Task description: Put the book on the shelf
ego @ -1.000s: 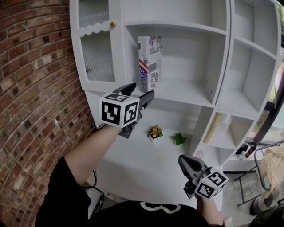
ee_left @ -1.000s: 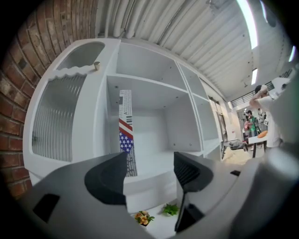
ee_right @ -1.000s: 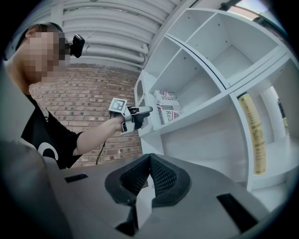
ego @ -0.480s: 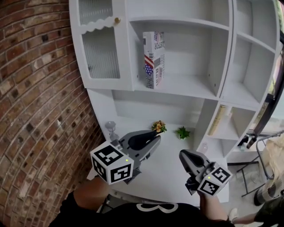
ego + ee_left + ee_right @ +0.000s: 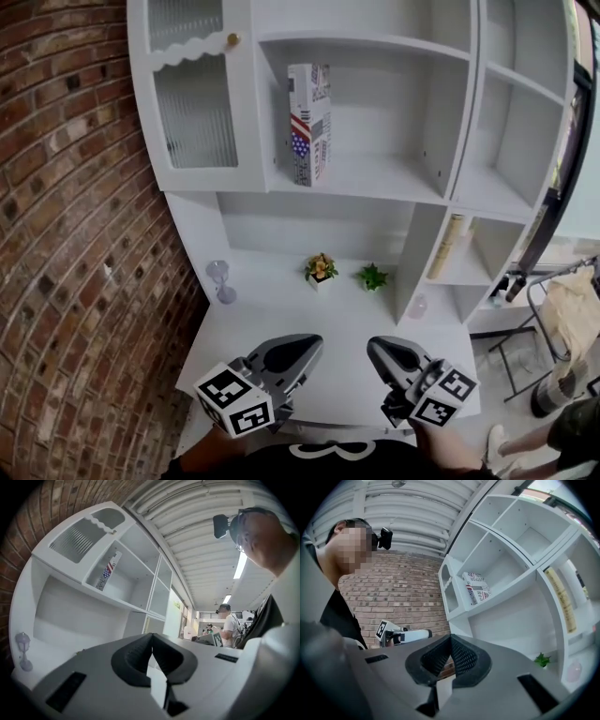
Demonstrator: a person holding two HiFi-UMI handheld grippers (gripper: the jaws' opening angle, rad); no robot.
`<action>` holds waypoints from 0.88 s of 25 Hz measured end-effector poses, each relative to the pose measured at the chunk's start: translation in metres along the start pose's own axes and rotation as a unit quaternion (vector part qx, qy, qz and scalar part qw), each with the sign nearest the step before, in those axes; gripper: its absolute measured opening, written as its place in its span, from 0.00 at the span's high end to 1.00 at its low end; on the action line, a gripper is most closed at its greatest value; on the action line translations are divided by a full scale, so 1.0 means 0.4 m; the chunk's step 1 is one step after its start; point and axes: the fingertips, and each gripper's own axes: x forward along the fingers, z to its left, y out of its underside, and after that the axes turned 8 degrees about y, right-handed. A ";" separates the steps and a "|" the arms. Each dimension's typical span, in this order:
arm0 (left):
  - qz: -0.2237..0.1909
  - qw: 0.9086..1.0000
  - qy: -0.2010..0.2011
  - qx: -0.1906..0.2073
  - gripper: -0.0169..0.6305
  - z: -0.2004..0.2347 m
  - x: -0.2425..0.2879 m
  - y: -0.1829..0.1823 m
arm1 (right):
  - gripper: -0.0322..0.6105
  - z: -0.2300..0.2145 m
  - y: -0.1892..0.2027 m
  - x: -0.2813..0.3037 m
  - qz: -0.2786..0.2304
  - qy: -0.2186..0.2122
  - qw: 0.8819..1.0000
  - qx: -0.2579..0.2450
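Observation:
The book (image 5: 309,122), with a flag pattern on its cover, stands upright at the left of the white shelf's (image 5: 375,180) upper middle compartment. It also shows small in the left gripper view (image 5: 107,571) and the right gripper view (image 5: 477,591). Neither gripper touches it. My left gripper (image 5: 314,345) is low over the desk's front edge, far below the book. Its jaws have just been closing and are shut with nothing between them (image 5: 151,637). My right gripper (image 5: 375,345) is beside it, shut and holding nothing (image 5: 450,639).
A brick wall (image 5: 66,234) runs along the left. A ribbed-glass cabinet door (image 5: 192,112) adjoins the book's compartment. On the desk (image 5: 281,323) stand a glass ornament (image 5: 221,279), a flower pot (image 5: 321,270) and a green plant (image 5: 372,277). A yellow book (image 5: 450,246) leans at lower right.
My left gripper came down from beside the book's shelf to the desk's front edge, and its jaws went from open to shut. The book stays on the shelf. My right gripper shifted slightly.

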 end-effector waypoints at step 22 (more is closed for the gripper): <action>0.018 0.996 -0.035 -0.078 0.97 0.043 -0.017 0.123 | 0.94 -0.041 0.072 -0.034 0.017 0.022 1.000 0.011</action>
